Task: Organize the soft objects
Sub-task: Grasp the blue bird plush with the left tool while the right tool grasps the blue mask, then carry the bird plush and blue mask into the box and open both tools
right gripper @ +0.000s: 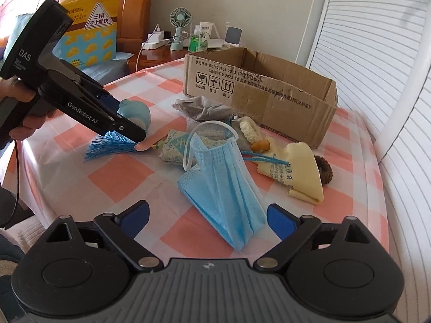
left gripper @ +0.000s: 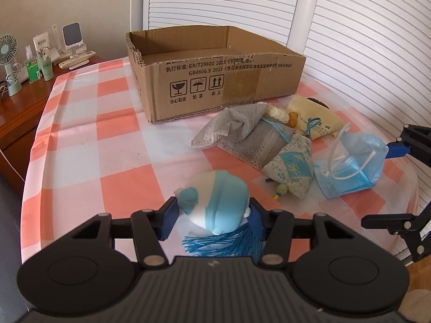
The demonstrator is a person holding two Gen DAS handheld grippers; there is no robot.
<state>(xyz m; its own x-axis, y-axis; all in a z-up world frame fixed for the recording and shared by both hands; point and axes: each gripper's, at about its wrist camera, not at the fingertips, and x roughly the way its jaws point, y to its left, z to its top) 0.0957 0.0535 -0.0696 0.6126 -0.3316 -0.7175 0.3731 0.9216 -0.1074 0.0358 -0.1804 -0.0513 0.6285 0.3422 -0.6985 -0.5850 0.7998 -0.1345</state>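
A blue and white plush ornament (left gripper: 215,199) with a blue tassel (left gripper: 221,245) sits between the blue pads of my left gripper (left gripper: 212,215), which press on both its sides; the right wrist view shows that gripper (right gripper: 132,121) holding it just above the checked cloth. A blue face mask (right gripper: 223,188) lies crumpled between the wide-apart fingers of my right gripper (right gripper: 208,218), whose left pad is well clear of it. Behind lie grey sachets (left gripper: 242,132), a floral sachet (left gripper: 291,167) and a yellow cloth (right gripper: 304,175). The open cardboard box (left gripper: 215,80) stands at the back.
The pink and white checked cloth (left gripper: 94,134) covers the surface. A wooden nightstand at the left holds a small fan (left gripper: 10,62), bottles and a charger. White slatted panels (left gripper: 377,53) run along the right. A yellow snack bag (right gripper: 89,32) leans on the headboard.
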